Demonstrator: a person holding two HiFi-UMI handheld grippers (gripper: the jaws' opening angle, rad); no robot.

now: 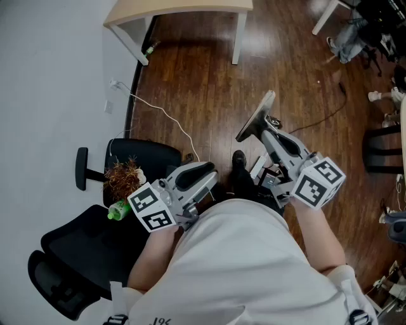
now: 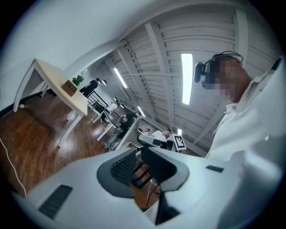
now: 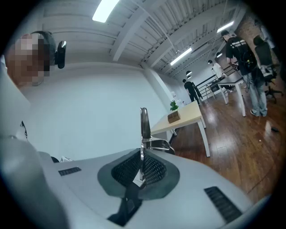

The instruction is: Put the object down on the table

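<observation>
Table (image 1: 184, 6) as landmark: beige top, white legs, on wood floor (image 1: 203, 82) beside pale wall. Small brown box (image 3: 173, 117) on top of table, green plant (image 3: 174, 106) in it.

Tool (image 1: 261, 111), thin flat metal, well short of table, up over floor, not set down. Right gripper (image 3: 142, 167) clamped on tool's lower end, pads pressed to both faces, blade standing up out of jaws, edge-on in right gripper view.

Left gripper (image 2: 140, 163) farther from table than right one, close to person's body. Jaws parted, nothing between them, only floor and distant furniture through gap.

Black chair (image 1: 82, 247) well apart from table, along same wall. On seat: brown dried plant (image 1: 122, 178), pot not made out; green item (image 1: 117, 211) just beside it, kind unclear.

White cable (image 1: 158, 111) on floor between table and chair.
</observation>
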